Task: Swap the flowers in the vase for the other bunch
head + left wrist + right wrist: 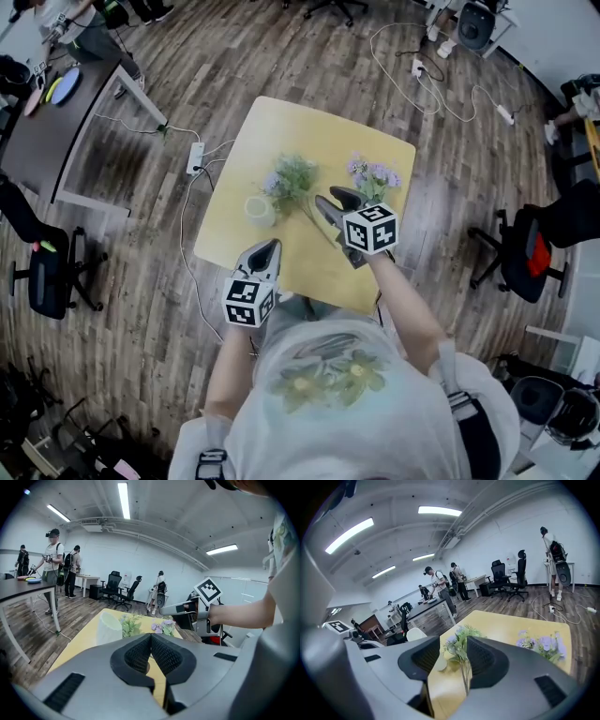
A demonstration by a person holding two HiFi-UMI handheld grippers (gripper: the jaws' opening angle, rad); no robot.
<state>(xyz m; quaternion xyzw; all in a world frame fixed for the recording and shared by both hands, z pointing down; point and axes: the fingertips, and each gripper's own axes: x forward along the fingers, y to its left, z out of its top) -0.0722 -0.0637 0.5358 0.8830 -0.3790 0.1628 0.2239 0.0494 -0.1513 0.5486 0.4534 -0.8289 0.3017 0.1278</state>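
A white vase (260, 209) stands on the yellow table (281, 122), with no flowers in it that I can see. Just to its right lies a green bunch with pale blue flowers (292, 178), stems pointing toward me. A purple bunch (373, 176) lies further right. My right gripper (336, 202) hovers above the green bunch's stems, open; in the right gripper view (452, 645) the bunch (459, 644) shows through the gap and the pads do not press it. My left gripper (270, 247) hangs near the table's front edge, shut and empty (151, 639). The vase (108, 627) shows ahead of it.
A power strip (195, 157) and cables lie on the wood floor left of the table. A dark desk (47, 122) stands at upper left and office chairs (525, 253) at right. People stand in the background of both gripper views.
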